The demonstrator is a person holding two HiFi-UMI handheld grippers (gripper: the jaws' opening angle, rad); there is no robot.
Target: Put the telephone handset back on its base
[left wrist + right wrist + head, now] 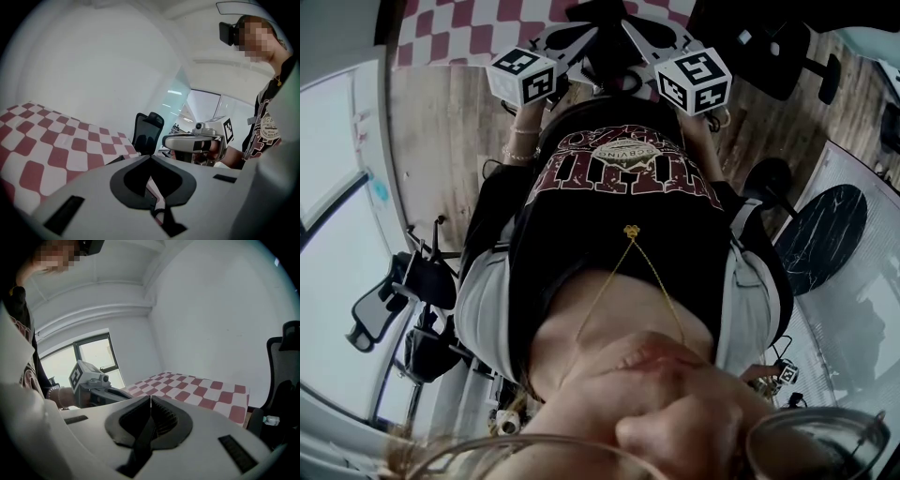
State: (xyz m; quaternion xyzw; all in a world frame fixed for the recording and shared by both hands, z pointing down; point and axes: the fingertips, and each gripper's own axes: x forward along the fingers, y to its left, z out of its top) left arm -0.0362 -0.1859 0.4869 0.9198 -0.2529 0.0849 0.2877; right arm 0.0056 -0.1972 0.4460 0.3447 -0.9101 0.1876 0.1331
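Note:
No telephone handset or base shows in any view. The head view looks down my own torso, where both grippers are held close in front of my chest, tips towards a red-and-white checkered table (478,28). My left gripper (150,157) is shut with nothing between its jaws; its marker cube (523,75) sits at upper left. My right gripper (150,397) is also shut and empty, its marker cube (694,80) at upper right. Each gripper sees the other beside it, held by a hand (220,152).
The checkered table (42,145) lies ahead of both grippers, against a white wall. A black office chair (147,131) stands at its right end. On the wooden floor there is more chair clutter (403,300) on my left and a dark round table (825,225) on my right.

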